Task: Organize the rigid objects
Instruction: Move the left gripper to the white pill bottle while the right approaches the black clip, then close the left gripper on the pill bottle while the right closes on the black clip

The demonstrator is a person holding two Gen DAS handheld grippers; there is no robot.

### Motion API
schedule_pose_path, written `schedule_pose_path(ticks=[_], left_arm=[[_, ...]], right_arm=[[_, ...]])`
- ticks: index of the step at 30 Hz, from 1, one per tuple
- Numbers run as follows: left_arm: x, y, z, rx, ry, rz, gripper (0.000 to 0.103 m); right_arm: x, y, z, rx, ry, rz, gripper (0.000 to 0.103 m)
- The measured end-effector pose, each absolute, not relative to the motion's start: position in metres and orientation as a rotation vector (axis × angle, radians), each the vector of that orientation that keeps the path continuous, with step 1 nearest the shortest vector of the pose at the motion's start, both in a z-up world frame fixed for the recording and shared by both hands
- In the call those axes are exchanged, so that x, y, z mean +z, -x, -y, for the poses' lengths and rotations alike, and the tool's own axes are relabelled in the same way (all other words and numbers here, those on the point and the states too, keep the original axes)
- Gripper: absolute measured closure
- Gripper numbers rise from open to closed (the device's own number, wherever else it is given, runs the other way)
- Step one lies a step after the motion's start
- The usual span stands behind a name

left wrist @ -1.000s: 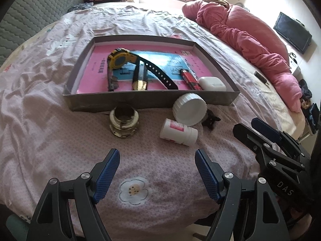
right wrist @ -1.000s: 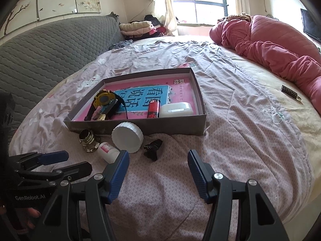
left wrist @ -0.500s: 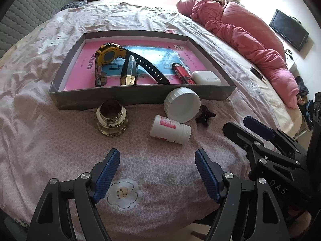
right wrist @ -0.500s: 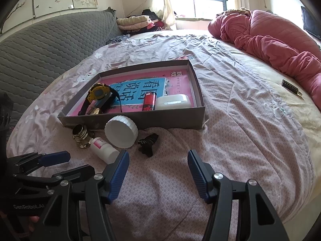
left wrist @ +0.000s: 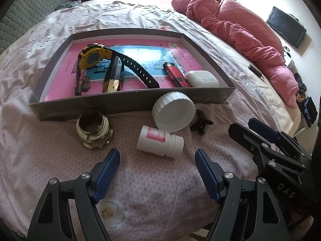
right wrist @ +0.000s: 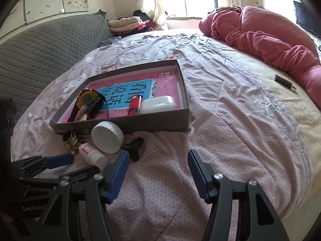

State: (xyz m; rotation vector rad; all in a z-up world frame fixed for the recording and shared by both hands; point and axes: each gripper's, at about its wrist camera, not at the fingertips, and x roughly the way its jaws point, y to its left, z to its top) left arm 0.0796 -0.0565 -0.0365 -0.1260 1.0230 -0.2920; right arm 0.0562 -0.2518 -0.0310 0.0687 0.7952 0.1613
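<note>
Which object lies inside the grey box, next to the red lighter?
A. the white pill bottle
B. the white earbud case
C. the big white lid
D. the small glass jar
B: the white earbud case lies in the grey box beside the red lighter; the jar, the bottle and the lid lie outside on the bedsheet.

Right tongs (right wrist: pixel 157 167) spread wide over bedspread (right wrist: pixel 230 132); hair clip (right wrist: pixel 133 146) beside white lid (right wrist: pixel 107 134), near box (right wrist: pixel 128 125).

The shallow box (left wrist: pixel 128 102) is being viewed closely from low over the bed at twelve o'clock by the left wrist view; from the right wrist view, the same box (right wrist: pixel 140 123) is being seen toward eleven o'clock.
</note>
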Motion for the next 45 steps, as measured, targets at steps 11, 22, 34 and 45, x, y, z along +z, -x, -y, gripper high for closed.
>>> schedule_pose_path(ticks=[11, 22, 34, 45], left_arm=[[-0.045, -0.097, 0.051, -0.349, 0.125, -1.029, 0.025], [-0.045, -0.104, 0.046, -0.413, 0.129, -1.033, 0.033], [-0.046, -0.107, 0.052, -0.472, 0.092, -1.048, 0.039], [-0.049, -0.112, 0.061, -0.426, 0.043, -1.037, 0.039]], right_arm=[[-0.039, -0.064, 0.246, 0.188, -0.049, -0.827, 0.043], [-0.055, -0.083, 0.227, 0.237, 0.021, -0.863, 0.043], [-0.065, -0.097, 0.217, 0.333, -0.012, -0.871, 0.071], [-0.066, -0.103, 0.223, 0.357, -0.080, -0.866, 0.082]])
